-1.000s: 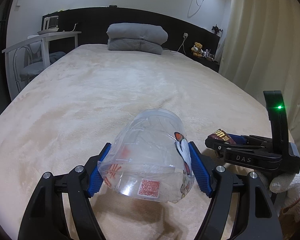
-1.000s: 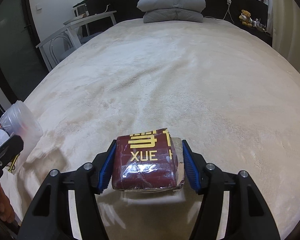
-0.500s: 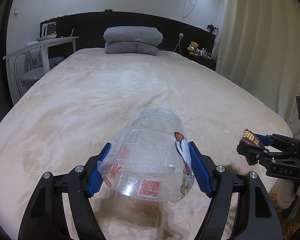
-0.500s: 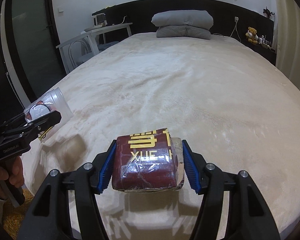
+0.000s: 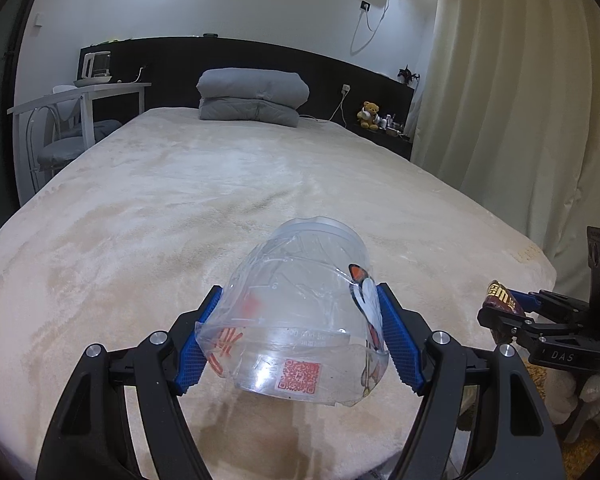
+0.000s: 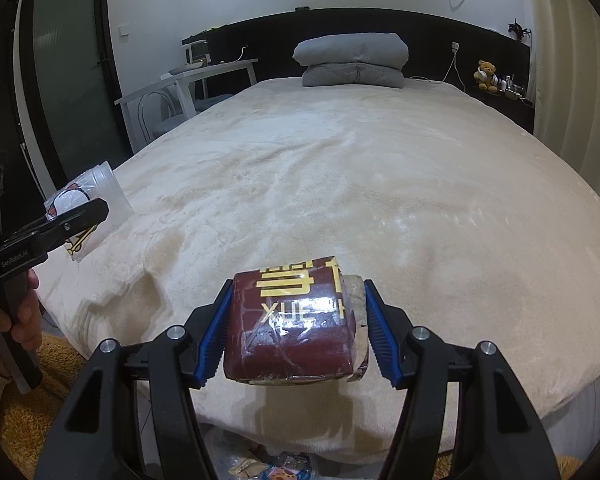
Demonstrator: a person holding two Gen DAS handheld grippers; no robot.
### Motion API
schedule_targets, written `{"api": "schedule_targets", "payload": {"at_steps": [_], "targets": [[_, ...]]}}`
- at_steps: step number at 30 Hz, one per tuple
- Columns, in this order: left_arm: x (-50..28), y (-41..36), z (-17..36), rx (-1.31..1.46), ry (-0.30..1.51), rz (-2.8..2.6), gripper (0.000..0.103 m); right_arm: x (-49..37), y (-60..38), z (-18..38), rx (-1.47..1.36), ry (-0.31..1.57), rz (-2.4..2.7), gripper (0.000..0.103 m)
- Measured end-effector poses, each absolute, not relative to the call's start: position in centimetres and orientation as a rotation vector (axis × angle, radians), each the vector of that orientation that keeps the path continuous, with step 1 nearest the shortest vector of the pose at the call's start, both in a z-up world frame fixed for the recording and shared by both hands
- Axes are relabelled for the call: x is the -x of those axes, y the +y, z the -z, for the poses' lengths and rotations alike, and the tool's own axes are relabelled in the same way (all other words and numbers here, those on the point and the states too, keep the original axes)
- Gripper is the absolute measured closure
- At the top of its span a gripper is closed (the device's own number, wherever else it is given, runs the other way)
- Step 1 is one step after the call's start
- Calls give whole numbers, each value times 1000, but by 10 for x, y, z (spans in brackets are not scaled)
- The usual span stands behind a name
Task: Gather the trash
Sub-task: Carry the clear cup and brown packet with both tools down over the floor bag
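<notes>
In the left gripper (image 5: 300, 292), jaws about half closed, a clear plastic cup (image 5: 300, 320), pinched by its sides with the mouth toward the camera and the base pointing to the far end of the bed (image 5: 180, 200). Already dented and creased. Held above the near edge of the bed, not resting on it.

In the right gripper (image 6: 296, 292), jaws closed to a similar width, a dark red cellophane-wrapped packet (image 6: 292, 328) with gold lettering, gripped by its two side faces. Also held over the near edge, right of the cup and apart from it.

Likely to go wrong with the cup first: thin wall, smooth and tapered, so prone to buckle further under any tighter squeeze and then squirt forward out of the pads (image 5: 396, 332). With a looser squeeze, apt to slide out through the gap and roll away across the soft blanket.

With the packet, glossy film between pads and contents, so liable to slip downward on a quick tilt or jerk. On its right side, loose wrapping against the pad, hence a weaker hold there.

Below the near edge, in the right wrist view, something like wrappers (image 6: 268, 464) on the floor; too blurred to tell whether in a bag. If meant as the drop spot, easy to miss by releasing over the mattress edge, or to knock one gripper against the other when bringing both in together.
</notes>
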State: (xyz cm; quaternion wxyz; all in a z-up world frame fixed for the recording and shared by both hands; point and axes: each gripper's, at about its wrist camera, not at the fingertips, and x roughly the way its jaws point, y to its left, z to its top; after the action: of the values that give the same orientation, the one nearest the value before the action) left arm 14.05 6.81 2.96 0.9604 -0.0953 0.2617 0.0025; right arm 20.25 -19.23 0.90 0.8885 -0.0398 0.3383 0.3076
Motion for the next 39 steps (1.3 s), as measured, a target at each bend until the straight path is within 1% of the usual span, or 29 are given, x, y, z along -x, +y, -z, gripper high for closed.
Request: {"api": "schedule_targets", "payload": {"at_steps": [15, 25, 32, 39], "targets": [[-82, 19, -23, 207, 513, 45, 30, -153, -223, -7, -1, 721, -678, 42], [-52, -9, -13, 202, 542, 79, 30, -126, -231, -1, -46, 767, -725, 42], [-35, -17, -1, 255, 606, 84, 30, -118, -241, 10, -115, 847, -748, 42], [-25, -24, 19, 352, 698, 110, 30, -120, -243, 32, -189, 988, -752, 42]]}}
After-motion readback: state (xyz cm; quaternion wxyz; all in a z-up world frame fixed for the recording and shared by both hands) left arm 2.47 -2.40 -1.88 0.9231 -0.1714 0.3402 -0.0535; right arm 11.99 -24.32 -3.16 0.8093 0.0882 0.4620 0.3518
